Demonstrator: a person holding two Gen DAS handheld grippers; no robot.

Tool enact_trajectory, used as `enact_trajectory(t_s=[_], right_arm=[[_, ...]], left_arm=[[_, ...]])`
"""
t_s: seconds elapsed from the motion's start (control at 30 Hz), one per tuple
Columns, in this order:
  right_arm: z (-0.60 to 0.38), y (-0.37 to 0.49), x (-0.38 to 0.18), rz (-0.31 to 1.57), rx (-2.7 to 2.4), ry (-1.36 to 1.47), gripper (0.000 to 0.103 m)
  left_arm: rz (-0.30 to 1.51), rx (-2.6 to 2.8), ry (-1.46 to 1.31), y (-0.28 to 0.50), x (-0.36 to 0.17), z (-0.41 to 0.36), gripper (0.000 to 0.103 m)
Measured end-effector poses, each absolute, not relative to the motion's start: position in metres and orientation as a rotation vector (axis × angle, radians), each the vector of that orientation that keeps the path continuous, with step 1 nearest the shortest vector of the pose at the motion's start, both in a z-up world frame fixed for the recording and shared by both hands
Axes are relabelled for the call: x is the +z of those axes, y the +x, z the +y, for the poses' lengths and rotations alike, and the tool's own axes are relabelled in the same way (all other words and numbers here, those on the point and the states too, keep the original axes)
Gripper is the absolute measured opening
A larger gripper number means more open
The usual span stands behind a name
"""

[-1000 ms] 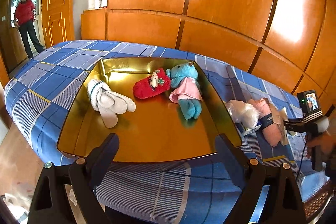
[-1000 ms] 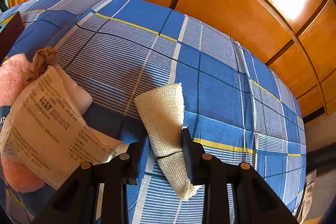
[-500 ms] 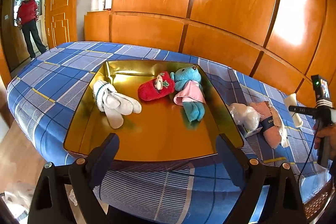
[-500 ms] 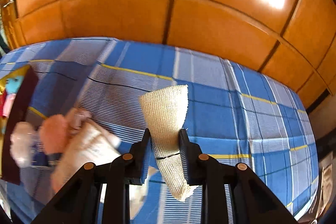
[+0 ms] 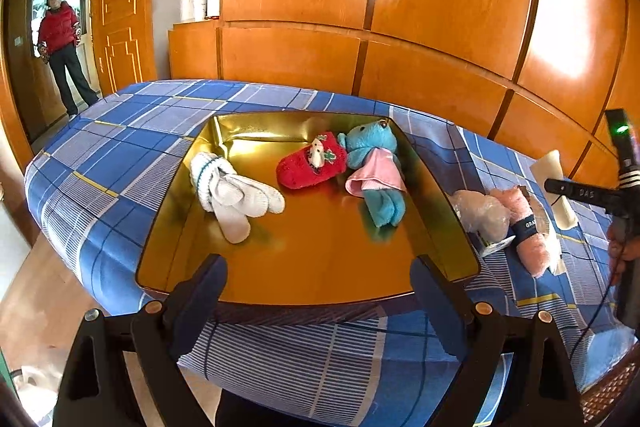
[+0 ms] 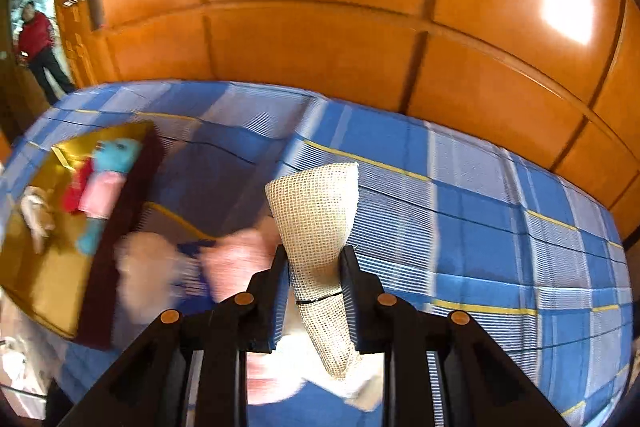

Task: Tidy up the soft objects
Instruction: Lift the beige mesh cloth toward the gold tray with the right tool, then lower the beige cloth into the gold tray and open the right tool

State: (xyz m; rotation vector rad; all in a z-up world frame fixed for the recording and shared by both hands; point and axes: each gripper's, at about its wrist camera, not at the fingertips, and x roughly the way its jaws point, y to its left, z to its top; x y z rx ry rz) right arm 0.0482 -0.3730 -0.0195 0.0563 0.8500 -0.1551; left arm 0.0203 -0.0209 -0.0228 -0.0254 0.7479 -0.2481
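The right tongs (image 6: 314,267) have just been closing on the mesh roll (image 6: 316,223), now gripped between the pads and lifted clear of the bed (image 6: 500,227) since a second ago; in judgement, the carry toward the gold tray (image 5: 320,259) is under way. The left tongs (image 5: 316,291) hang wide open and empty before the tray; motion blur obscures the pink items (image 6: 236,259) beside the roll, and the roll's lower end is cut off behind the pads.

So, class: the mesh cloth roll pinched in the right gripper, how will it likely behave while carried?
The mesh roll looks light and soft: the right gripper squeezes it narrower at the pads. It probably holds its shape, since its upper end stands unsupported. The coarse weave likely resists slipping.
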Motion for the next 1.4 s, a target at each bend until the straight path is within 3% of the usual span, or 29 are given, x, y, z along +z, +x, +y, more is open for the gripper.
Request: enact_trajectory(t_s=[0.2,0.47,0.97,1.13,1.4], right_arm=[[-0.316,0.053,-0.004,0.813,0.053,0.084,0.023],[-0.225,0.076,-0.021,0.907,0.325,0.126,0.024],[-0.135,0.132,-0.060,1.032,0.358,0.033,0.023],[-0.141,0.153,-0.078,1.089,0.319,0.068,0.030],[-0.158,0.132,-0.059,1.007,0.379,0.142,0.043]], left_arm=[[0.753,-0.220,-0.027,0.024,-0.023,-0.015,0.093],[0.762,-0.187,-0.042,0.026,-0.026,-0.004,0.093],[0.772,-0.110,-0.101,0.035,-0.032,0.031,0.093],[0.785,-0.123,-0.096,0.036,-0.036,0.027,0.093],[0.793,-0.126,-0.089,0.038,-0.037,0.024,0.093]])
